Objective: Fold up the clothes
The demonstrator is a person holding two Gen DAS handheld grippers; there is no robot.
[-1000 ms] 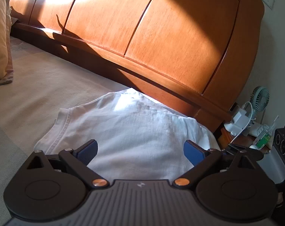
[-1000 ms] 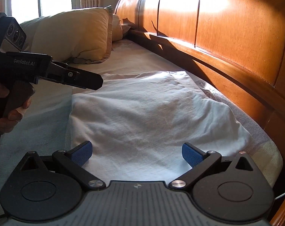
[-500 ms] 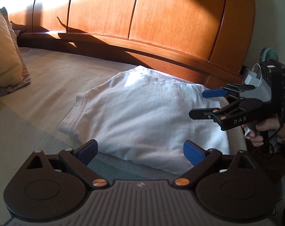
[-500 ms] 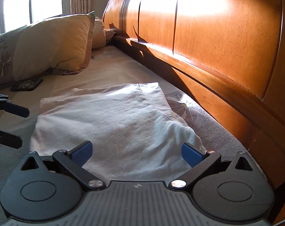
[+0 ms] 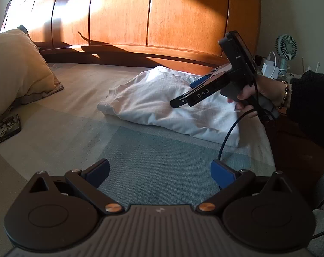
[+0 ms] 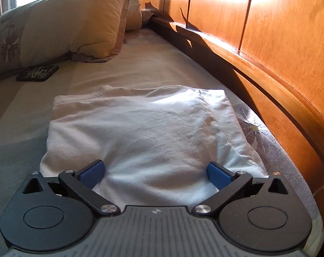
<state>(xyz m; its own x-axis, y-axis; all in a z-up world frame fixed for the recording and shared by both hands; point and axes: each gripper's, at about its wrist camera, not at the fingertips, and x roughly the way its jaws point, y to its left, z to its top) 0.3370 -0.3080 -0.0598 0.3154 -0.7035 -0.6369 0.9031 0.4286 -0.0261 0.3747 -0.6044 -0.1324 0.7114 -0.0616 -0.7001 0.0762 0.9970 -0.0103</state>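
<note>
A white T-shirt (image 5: pixel 162 105) lies folded into a rough rectangle on the bed, close to the wooden headboard; the right wrist view shows the same shirt (image 6: pixel 144 132) filling the middle. My left gripper (image 5: pixel 159 171) is open over bare sheet, well short of the shirt. My right gripper (image 6: pixel 154 174) is open just above the shirt's near edge, nothing between its fingers. In the left wrist view the right gripper (image 5: pixel 194 91) hovers over the shirt's right part, held by a hand in a dark sleeve (image 5: pixel 309 102).
The wooden headboard (image 5: pixel 162 15) runs along the far side. A yellow pillow (image 5: pixel 14 68) lies at the left, with a dark phone case (image 5: pixel 3 129) on the sheet beside it. A small fan (image 5: pixel 287 47) and chargers stand on a nightstand at the right.
My left gripper has pulled back from the shirt, which now lies farther away. The right gripper has moved in over the shirt. Both stayed open.
</note>
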